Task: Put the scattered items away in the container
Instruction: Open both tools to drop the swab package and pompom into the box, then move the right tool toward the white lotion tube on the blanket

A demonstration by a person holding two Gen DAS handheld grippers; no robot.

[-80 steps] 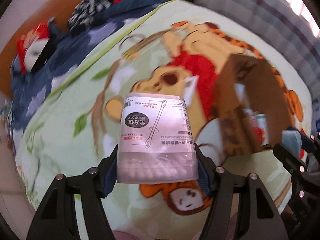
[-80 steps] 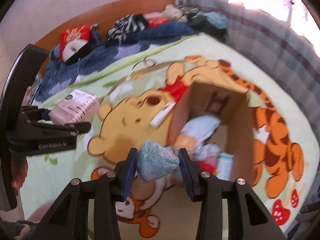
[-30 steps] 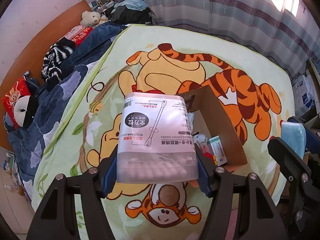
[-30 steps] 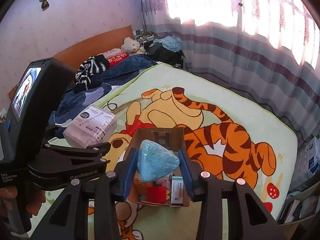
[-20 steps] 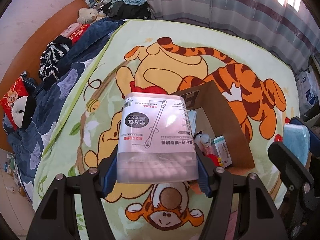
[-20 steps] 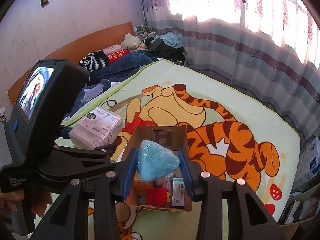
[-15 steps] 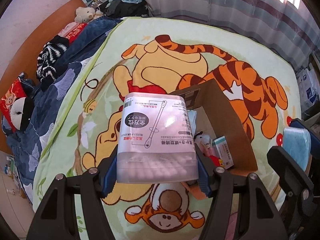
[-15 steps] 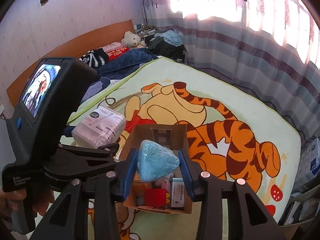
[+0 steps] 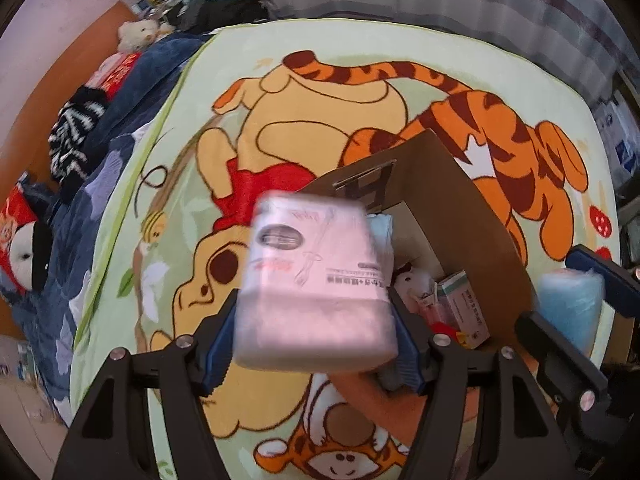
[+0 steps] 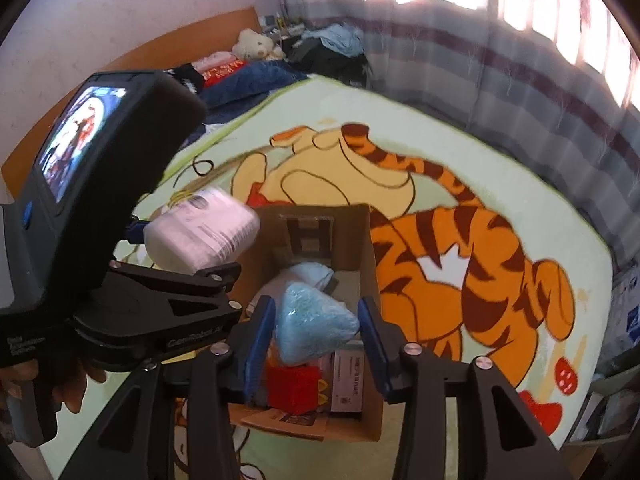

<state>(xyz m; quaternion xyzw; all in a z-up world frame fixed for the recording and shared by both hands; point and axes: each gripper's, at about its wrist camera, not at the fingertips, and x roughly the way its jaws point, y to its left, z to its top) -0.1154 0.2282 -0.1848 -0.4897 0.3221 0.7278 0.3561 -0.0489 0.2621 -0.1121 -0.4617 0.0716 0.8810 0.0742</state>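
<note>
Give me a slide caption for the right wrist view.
Right gripper carrying blue packet above the cardboard box, left gripper alongside with cotton-swab pack.

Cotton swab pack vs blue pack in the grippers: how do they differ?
The cotton swab pack is white-pink, boxy and printed; the blue pack is light blue, wedge-shaped and plain. The swab pack sits blurred between the left gripper fingers; the blue pack is sharp in the right gripper. Both are over the cardboard box.

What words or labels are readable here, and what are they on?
"GenRobot.AI": on the side of the left gripper, in the right wrist view.
Cotton swab pack: print blurred, unreadable.
Small white box inside the cardboard box: text too small to read.
</note>
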